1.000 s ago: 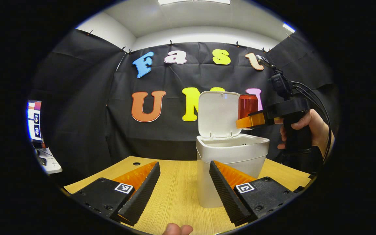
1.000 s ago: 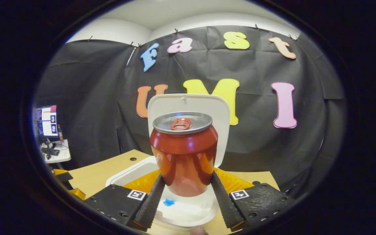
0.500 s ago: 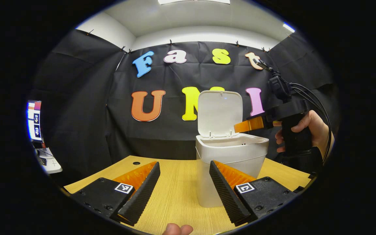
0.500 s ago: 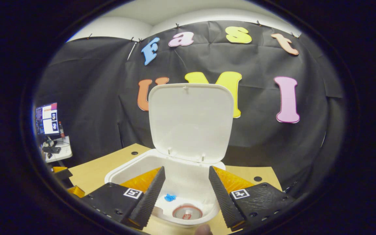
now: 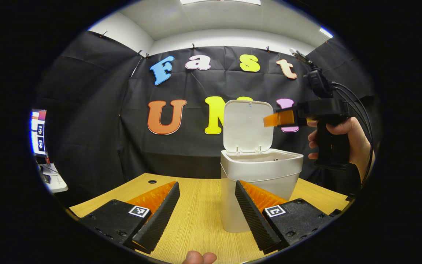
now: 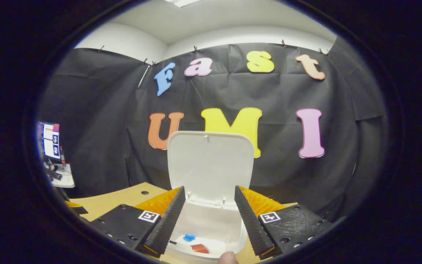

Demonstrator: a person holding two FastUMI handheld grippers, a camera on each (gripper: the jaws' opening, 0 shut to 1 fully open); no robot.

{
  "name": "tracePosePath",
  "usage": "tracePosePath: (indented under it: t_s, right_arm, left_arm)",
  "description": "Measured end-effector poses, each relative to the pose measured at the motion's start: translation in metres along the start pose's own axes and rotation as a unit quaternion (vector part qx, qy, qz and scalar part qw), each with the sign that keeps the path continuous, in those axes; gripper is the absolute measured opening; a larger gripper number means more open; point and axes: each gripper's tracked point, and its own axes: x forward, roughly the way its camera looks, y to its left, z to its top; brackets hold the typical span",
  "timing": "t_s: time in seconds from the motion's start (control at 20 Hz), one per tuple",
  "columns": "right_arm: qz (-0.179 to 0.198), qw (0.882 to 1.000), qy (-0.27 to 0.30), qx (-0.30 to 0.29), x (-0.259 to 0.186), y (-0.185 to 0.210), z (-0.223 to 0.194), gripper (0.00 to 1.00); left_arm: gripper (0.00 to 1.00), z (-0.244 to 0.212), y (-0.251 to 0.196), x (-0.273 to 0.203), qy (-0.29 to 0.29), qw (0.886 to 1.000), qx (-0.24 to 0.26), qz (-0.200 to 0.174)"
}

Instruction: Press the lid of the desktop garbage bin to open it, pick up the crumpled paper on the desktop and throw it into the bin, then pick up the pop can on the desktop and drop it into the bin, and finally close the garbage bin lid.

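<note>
The right gripper (image 6: 210,216) hangs above the bin (image 6: 211,234), fingers spread apart and holding nothing. The lid (image 6: 210,165) stands upright; down inside lies the red can (image 6: 200,248) by a blue scrap (image 6: 189,237). The left gripper (image 5: 206,212) is spread too, empty, low over the table (image 5: 196,220) before the bin (image 5: 262,176)
</note>
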Motion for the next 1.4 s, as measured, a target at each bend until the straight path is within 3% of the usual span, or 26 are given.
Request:
tracePosePath:
  t_s: [0.15, 0.3, 0.55, 0.7, 0.75, 0.8, 1.1, 1.15, 1.2, 1.4]
  right_arm:
    - [-0.013, 0.998, -0.059, -0.010, 0.006, 0.008, 0.027, 0.87]
    - [-0.016, 0.994, -0.105, -0.006, 0.019, 0.015, 0.048, 0.83]
    - [-0.039, 0.989, -0.144, -0.009, 0.052, 0.007, 0.061, 0.83]
    - [-0.046, 0.981, -0.191, -0.009, 0.059, 0.007, 0.088, 0.83]
    - [-0.048, 0.977, -0.209, -0.005, 0.062, 0.006, 0.098, 0.79]
    - [-0.048, 0.974, -0.220, 0.000, 0.066, 0.006, 0.103, 0.83]
    - [-0.066, 0.978, -0.194, 0.038, 0.108, -0.009, 0.085, 0.87]
    - [-0.066, 0.979, -0.188, 0.042, 0.111, -0.010, 0.081, 0.83]
    - [-0.067, 0.979, -0.188, 0.041, 0.112, -0.010, 0.082, 0.87]
    - [-0.068, 0.982, -0.175, 0.026, 0.104, -0.008, 0.080, 0.82]
  left_arm:
    - [0.98, -0.005, 0.000, 0.009, 0.004, 1.000, -0.013, -0.005]
    - [0.98, -0.009, 0.003, 0.022, 0.007, 1.000, -0.016, -0.006]
    - [0.98, -0.008, 0.009, 0.044, 0.004, 1.000, -0.010, -0.011]
    - [0.98, -0.008, 0.007, 0.048, -0.002, 1.000, -0.008, -0.021]
    - [0.98, -0.010, 0.008, 0.047, -0.001, 1.000, -0.005, -0.022]
    - [0.98, -0.010, 0.009, 0.049, -0.002, 1.000, -0.002, -0.023]
    - [0.98, -0.006, 0.028, 0.065, -0.003, 1.000, 0.002, -0.009]
    - [0.98, -0.008, 0.030, 0.065, -0.001, 1.000, 0.000, -0.006]
    - [0.98, -0.010, 0.032, 0.064, 0.000, 1.000, -0.002, -0.004]
    - [0.98, -0.011, 0.025, 0.063, 0.002, 1.000, -0.003, -0.007]
